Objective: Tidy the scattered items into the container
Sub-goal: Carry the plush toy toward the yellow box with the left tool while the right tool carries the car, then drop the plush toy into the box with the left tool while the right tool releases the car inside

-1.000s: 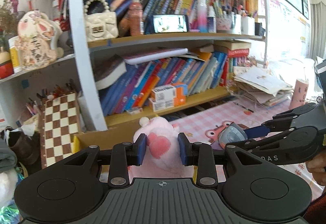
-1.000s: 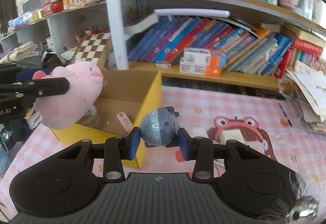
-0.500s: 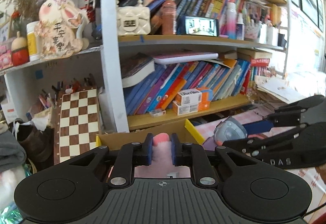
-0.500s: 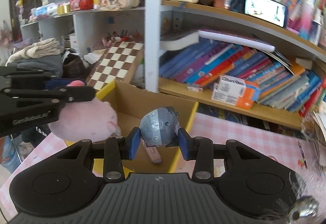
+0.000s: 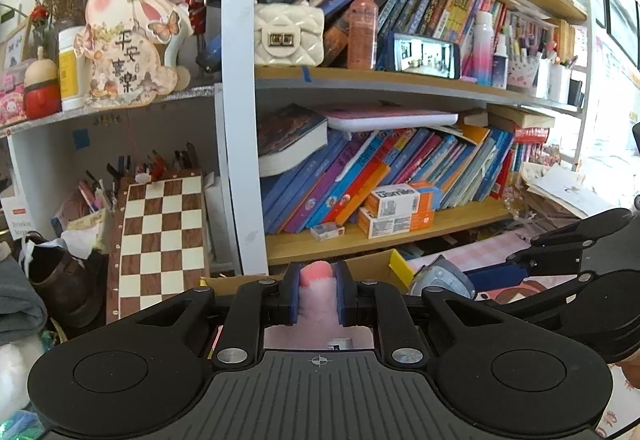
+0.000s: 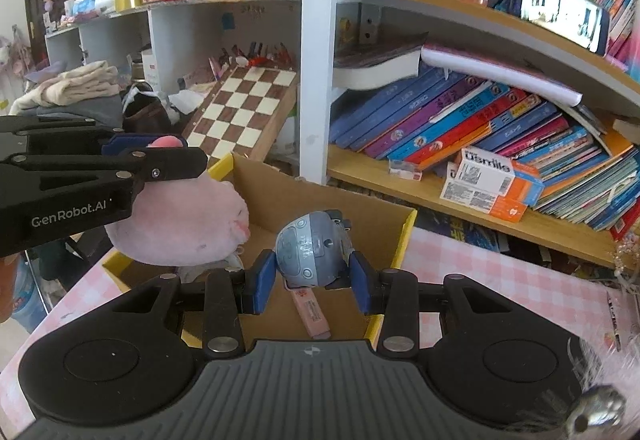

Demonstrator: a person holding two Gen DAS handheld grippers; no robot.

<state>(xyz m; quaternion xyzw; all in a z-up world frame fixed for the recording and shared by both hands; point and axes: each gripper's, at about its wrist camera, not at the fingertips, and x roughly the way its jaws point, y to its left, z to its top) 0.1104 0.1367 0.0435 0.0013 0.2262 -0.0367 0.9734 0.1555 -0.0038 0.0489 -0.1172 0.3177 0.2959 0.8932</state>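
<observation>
My left gripper [image 5: 317, 296] is shut on the ear of a pink plush toy [image 5: 316, 276]; the toy's round body [image 6: 180, 224] hangs over the left side of the cardboard box [image 6: 384, 236] with yellow flap edges. My right gripper [image 6: 314, 280] is shut on a grey ball-shaped toy [image 6: 310, 252], held over the open box. A pink pen-like item [image 6: 310, 314] lies on the box floor under the ball. From the left wrist view the grey toy [image 5: 440, 278] and right gripper arm [image 5: 560, 260] show at the right.
A crowded bookshelf [image 5: 400, 232] rises just behind the box, with orange-white cartons [image 6: 488, 180] on its lowest shelf. A chessboard [image 5: 160, 240] leans at the left beside a brown shoe [image 5: 60, 280]. The pink checked tablecloth [image 6: 500, 280] spreads right of the box.
Both grippers have moved left and forward to over the box. The plush has swung down below the left gripper, so only its ear shows between the fingers.
</observation>
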